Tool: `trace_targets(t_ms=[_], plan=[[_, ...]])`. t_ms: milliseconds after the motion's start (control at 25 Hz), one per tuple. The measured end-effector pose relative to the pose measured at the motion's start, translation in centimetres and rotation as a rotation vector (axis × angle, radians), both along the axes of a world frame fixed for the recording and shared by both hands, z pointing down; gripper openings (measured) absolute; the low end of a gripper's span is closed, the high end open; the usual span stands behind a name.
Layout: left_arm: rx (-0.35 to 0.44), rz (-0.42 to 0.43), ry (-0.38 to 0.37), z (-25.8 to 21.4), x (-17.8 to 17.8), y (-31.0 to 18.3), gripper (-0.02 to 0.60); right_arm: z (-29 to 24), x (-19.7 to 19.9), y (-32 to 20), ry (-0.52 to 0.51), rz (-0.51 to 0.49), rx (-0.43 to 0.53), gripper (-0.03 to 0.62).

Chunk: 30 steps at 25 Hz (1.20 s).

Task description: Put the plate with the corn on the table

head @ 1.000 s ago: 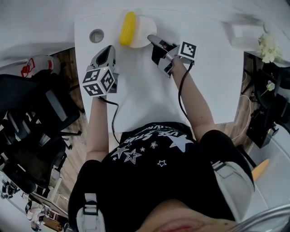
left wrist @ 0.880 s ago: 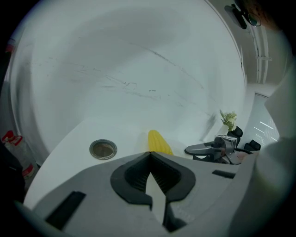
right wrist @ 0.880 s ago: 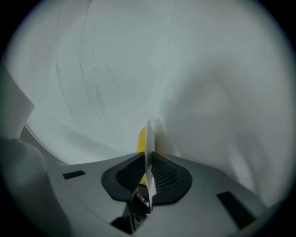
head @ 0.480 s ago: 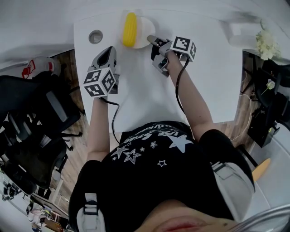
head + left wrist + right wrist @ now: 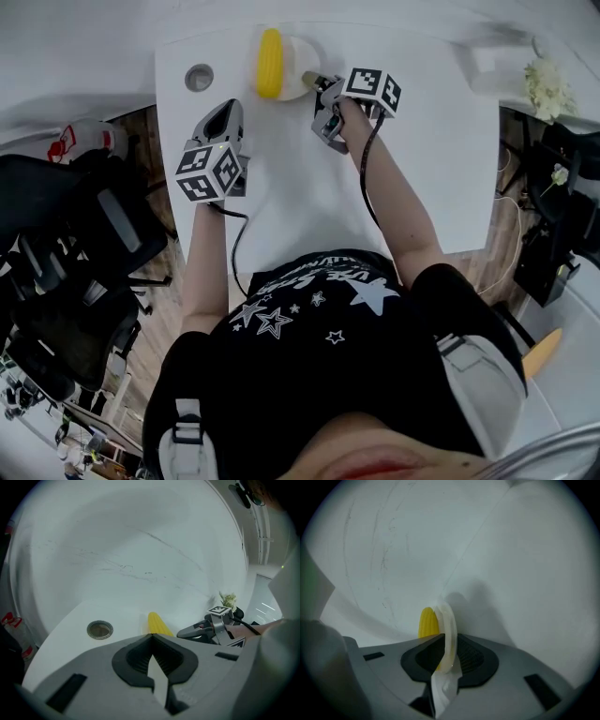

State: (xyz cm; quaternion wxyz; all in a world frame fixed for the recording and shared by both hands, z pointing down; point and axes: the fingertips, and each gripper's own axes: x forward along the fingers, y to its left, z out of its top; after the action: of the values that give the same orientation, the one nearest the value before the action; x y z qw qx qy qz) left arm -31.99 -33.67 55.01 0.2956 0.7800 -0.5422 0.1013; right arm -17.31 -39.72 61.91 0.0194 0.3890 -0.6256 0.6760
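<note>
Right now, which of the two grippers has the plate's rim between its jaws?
The right gripper: the rim of the white plate sits between its jaws, which have just been opening. The left gripper is shut, empty and apart from it.

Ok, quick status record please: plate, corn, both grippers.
plate: on the table, near its far edge
corn: lying on the plate
right gripper: at the plate's right rim; jaws have just been opening, with the rim between them and the pads not pressing it
left gripper: jaws together, empty, over the table left of the plate and not touching it
hole: round, in the table, left of the plate
</note>
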Motion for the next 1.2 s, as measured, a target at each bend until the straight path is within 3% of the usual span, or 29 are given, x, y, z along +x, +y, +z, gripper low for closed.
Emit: trace_targets(t_ms=[80, 360, 760, 960, 1200], plan=[[0.003, 0.000, 0.001, -0.2, 0.1, 0.1, 0.005, -0.2, 0.0, -0.2, 0.016, -0.013, 0.009, 0.103], [0.010, -0.001, 0.013, -0.8, -0.1, 0.7, 0.005, -0.9, 0.5, -0.6, 0.036, -0.025, 0.021, 0.162], [0.028, -0.013, 0.037, -1.9, -0.6, 2.0, 0.005, -1.8, 2.8, 0.9, 0.091, 0.031, 0.033, 0.176], [0.060, -0.020, 0.034, -3.1, -0.7, 3.0, 0.005, -4.2, 3.1, 1.9, 0.117, -0.004, 0.118, 0.173], [0.099, -0.040, 0.013, -5.3, -0.4, 5.0, 0.005, -8.8, 1.7, 3.1, 0.196, -0.180, 0.317, 0.129]])
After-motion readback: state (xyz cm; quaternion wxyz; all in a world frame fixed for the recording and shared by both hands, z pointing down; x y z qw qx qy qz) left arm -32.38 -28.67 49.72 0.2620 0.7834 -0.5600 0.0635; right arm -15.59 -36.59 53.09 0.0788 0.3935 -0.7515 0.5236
